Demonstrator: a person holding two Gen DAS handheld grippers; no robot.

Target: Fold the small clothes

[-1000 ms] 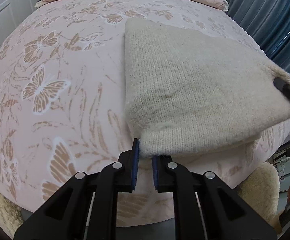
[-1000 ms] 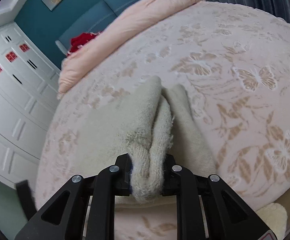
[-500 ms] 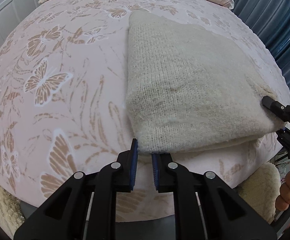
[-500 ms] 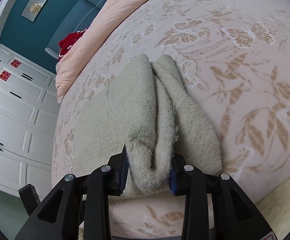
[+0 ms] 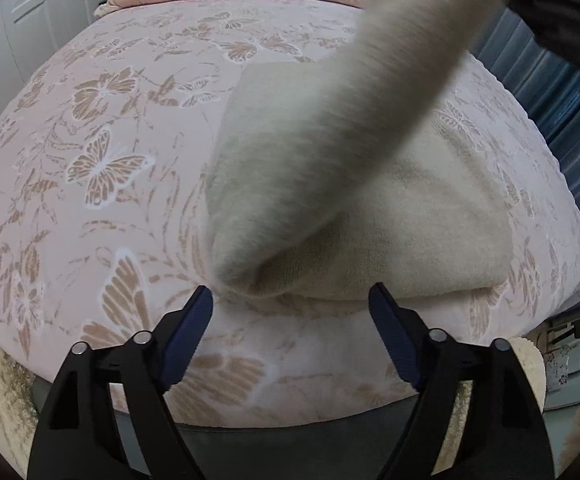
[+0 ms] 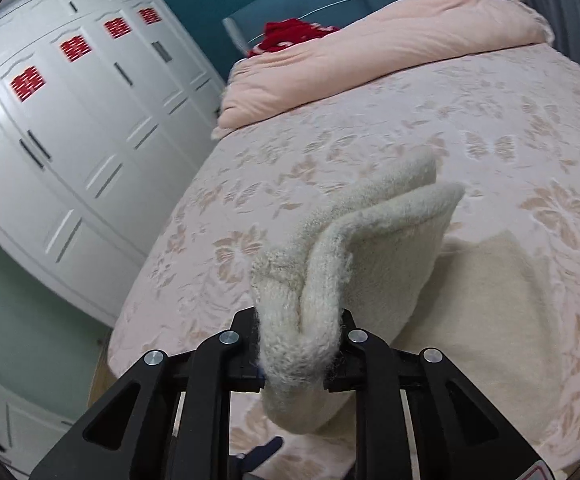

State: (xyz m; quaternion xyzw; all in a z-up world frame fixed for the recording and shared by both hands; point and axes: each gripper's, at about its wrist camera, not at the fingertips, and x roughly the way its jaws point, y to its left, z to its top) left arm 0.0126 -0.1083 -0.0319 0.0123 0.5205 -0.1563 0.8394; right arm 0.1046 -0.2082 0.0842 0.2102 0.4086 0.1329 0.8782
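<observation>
A cream knitted sweater (image 5: 369,200) lies near the front edge of a pink butterfly-patterned bed (image 5: 90,160). My left gripper (image 5: 290,308) is open and empty, just short of the sweater's near left corner. My right gripper (image 6: 299,354) is shut on a bunched edge of the sweater (image 6: 301,320) and holds it up above the bed. In the left wrist view that lifted part rises as a blurred band toward the upper right (image 5: 409,40). The rest of the sweater (image 6: 489,312) stays flat on the bed.
A folded pink duvet (image 6: 369,56) lies at the head of the bed with a red item (image 6: 290,36) behind it. White wardrobe doors (image 6: 70,120) stand to the left. Blue curtains (image 5: 561,112) hang to the right. A cream fluffy rug (image 5: 529,380) lies below the bed's edge.
My left gripper has opened and let go of the sweater's corner. My right gripper has lifted its held edge up and across, raising part of the sweater off the bed.
</observation>
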